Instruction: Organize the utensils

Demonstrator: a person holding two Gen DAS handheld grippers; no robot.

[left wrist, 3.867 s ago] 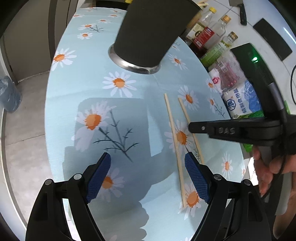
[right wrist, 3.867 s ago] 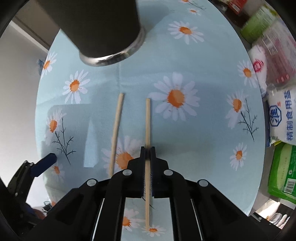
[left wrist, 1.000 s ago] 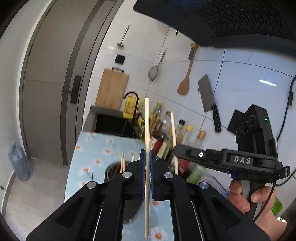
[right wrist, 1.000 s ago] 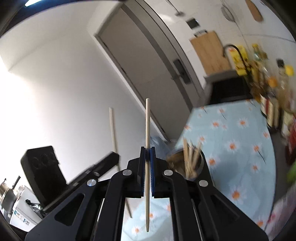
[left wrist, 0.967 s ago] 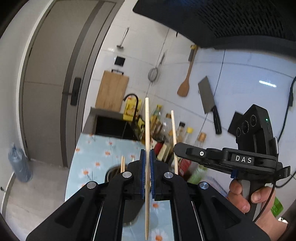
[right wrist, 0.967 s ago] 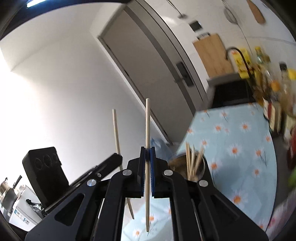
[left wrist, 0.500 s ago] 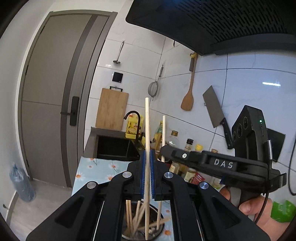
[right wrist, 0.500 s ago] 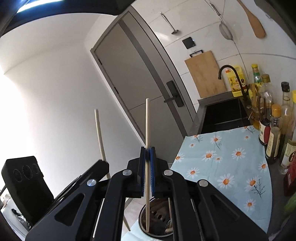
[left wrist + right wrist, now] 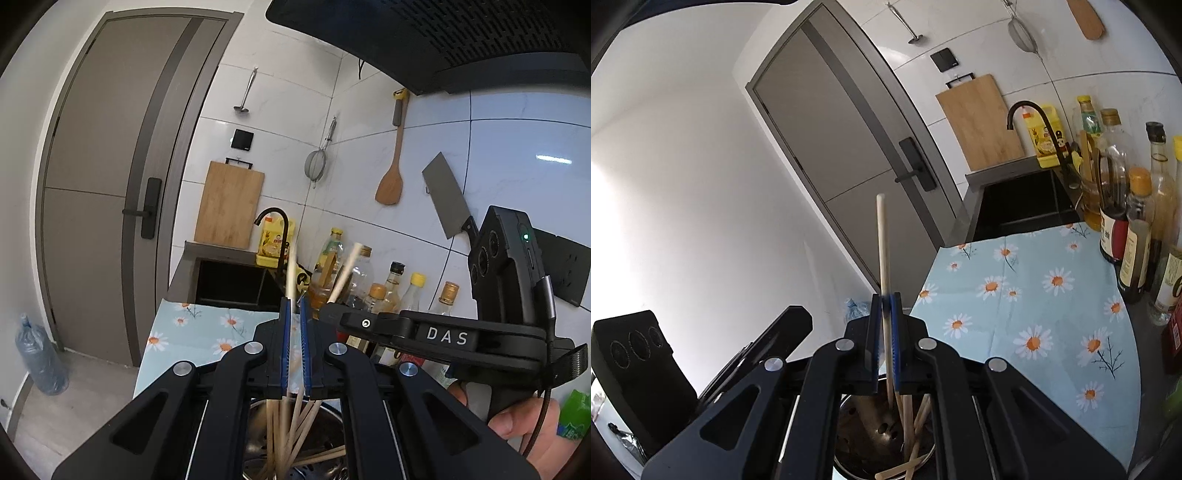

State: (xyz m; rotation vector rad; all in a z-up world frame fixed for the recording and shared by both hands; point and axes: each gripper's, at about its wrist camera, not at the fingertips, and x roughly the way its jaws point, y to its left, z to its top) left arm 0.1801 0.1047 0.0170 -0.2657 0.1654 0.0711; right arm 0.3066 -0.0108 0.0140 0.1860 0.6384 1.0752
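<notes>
— What do my left tongs (image 9: 292, 343) hold?

— A blurred chopstick (image 9: 291, 273) stands between pads set slightly apart; whether they pinch it or have let go, I cannot tell.

— And my right tongs (image 9: 885, 343)?

— Same doubt: a sharper chopstick (image 9: 882, 258) stands upright between the pads, lower end in the metal holder (image 9: 864, 428).

— What does each view add?

— Left shows the right tongs from the side, beside mine. Right shows the daisy-cloth worktop (image 9: 1034, 295). The holder is mostly hidden behind the tongs.
</notes>
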